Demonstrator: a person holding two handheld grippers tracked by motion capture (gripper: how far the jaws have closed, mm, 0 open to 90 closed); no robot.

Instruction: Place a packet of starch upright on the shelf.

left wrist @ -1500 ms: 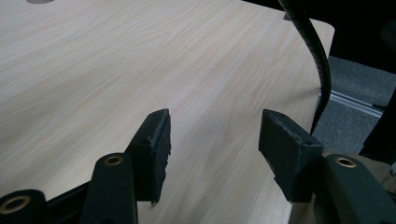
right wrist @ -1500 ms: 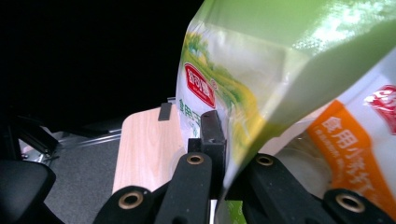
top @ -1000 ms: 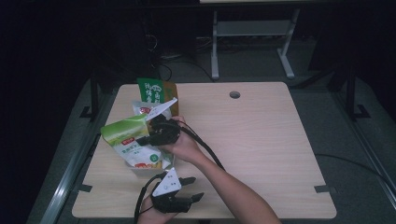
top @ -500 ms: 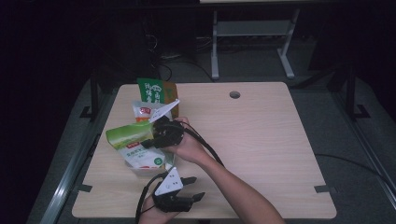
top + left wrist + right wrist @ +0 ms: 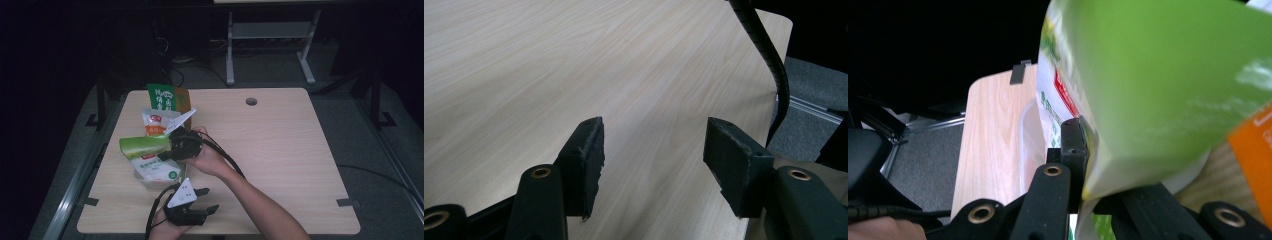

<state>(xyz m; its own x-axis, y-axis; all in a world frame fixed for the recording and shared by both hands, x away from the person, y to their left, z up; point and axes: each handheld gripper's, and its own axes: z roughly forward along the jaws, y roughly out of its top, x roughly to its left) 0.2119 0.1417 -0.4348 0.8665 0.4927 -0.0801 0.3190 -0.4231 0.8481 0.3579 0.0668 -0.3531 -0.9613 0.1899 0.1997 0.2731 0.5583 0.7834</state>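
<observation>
A light green packet hangs above the table's left side, and my right gripper is shut on its edge. In the right gripper view the same green packet spreads from the jaws, which pinch its lower corner. Below it a white packet lies in a clear tray. My left gripper rests near the table's front edge, open, with bare wood between its pads.
An orange and white packet and a green and brown bag stand behind the tray at the back left. The wooden table has a round hole near its far edge. A black cable runs past the left gripper.
The right gripper has lifted the green packet and turned it flatter, out to the left above the tray. The left gripper has stayed in place.
</observation>
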